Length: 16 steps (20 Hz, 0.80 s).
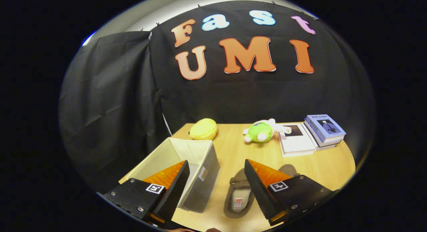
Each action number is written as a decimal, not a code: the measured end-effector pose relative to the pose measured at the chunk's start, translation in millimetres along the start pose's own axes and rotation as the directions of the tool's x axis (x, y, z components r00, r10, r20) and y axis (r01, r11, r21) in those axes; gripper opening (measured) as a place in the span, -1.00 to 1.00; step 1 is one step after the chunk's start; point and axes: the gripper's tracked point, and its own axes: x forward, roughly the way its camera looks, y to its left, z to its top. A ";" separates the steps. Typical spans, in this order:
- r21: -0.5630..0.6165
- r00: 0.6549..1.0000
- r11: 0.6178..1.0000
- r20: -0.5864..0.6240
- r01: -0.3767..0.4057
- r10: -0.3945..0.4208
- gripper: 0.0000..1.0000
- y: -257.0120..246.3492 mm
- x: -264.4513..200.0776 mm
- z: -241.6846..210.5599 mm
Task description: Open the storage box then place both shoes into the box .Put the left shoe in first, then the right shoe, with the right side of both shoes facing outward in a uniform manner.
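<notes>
A grey fabric storage box with a cream lining stands open-topped on the wooden table, partly behind my left finger. A brown-grey slipper lies just right of the box, between my two fingers, its opening facing up. The second slipper lies beside it and is mostly hidden by my right finger. My gripper hovers above the box's right wall and the slippers, open, with nothing between its fingers.
Near the table's far edge lie a yellow round plush behind the box and a green plush toy. A flat white book and a stack of books sit at the far right. Black cloth walls close in the back and the left.
</notes>
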 end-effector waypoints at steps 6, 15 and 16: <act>0.049 0.977 0.997 -0.204 0.067 -0.056 0.90 -43.8 33.3 -69.4; 0.116 0.901 0.982 -0.424 0.150 -0.087 0.41 -75.7 80.7 -134.5; 0.117 0.894 0.979 -0.437 0.165 -0.099 0.35 -81.0 87.1 -139.6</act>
